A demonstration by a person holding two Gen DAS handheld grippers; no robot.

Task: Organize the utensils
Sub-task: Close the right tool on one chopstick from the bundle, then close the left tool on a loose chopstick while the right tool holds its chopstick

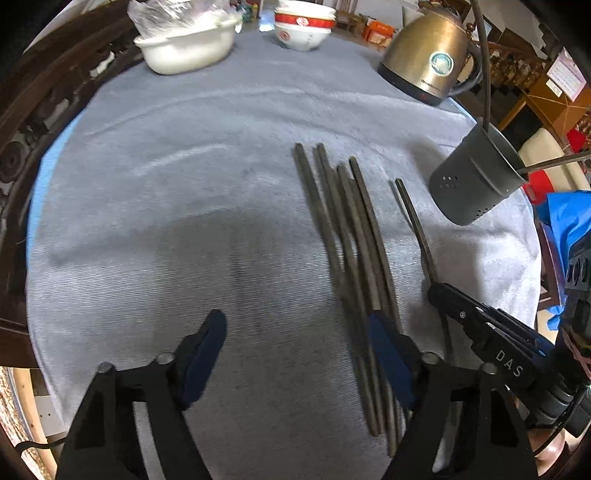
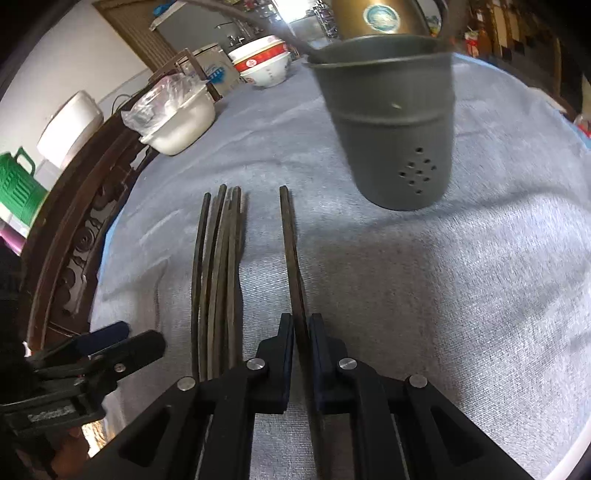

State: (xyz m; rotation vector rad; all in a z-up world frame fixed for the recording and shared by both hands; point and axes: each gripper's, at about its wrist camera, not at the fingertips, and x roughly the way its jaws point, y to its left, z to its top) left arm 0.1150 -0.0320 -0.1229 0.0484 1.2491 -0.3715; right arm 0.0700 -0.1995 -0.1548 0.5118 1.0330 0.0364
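Several dark chopsticks (image 1: pixel 347 236) lie bundled lengthwise on the grey cloth (image 1: pixel 184 221). My left gripper (image 1: pixel 295 328) hangs open above the cloth, its right finger (image 1: pixel 388 354) over the bundle's near ends and nothing between the pads. A single chopstick (image 2: pixel 290 251) lies apart, right of the bundle (image 2: pixel 218 266), with my right gripper (image 2: pixel 302 321) shut on its near part. The same chopstick (image 1: pixel 413 221) and right gripper (image 1: pixel 443 291) show in the left wrist view. The grey perforated holder (image 2: pixel 391 122) stands beyond, with chopsticks in it (image 1: pixel 476 177). The left gripper (image 2: pixel 125 338) shows at lower left.
A brass kettle (image 1: pixel 428 62) stands at the back right. Stacked red-and-white bowls (image 1: pixel 303 26) and a white basin (image 1: pixel 184 48) with a plastic bag sit at the far edge. A carved dark wooden rim (image 2: pixel 74 240) borders the table's left side.
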